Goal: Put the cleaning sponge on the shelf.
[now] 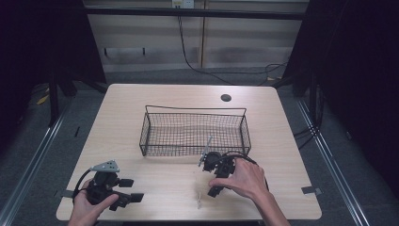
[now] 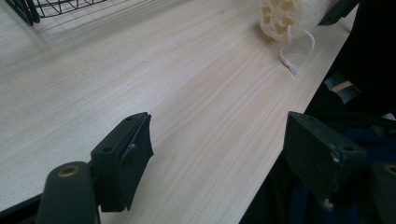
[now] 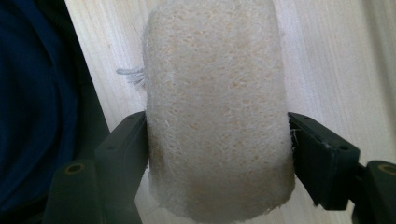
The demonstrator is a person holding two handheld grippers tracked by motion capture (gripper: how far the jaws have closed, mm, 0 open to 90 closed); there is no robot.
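A pale loofah sponge (image 3: 217, 107) stands between the two black jaws of my right gripper (image 3: 217, 135), and both jaws press its sides. In the high view my right gripper (image 1: 208, 191) lies under a hand near the table's front edge, pointing toward the person. The loofah's white string (image 1: 199, 203) trails on the wood just in front of it. My left gripper (image 1: 131, 189) rests at the front left, held by the other hand, its jaws wide apart and empty. In the left gripper view the loofah (image 2: 285, 18) and its string (image 2: 294, 60) lie far ahead of the open left gripper (image 2: 219, 126).
A black wire basket (image 1: 195, 109) stands empty in the middle of the wooden table (image 1: 141, 103); its corner (image 2: 46, 7) appears in the left gripper view. A round cable hole (image 1: 226, 98) sits behind the basket. The table's front edge is close to both grippers.
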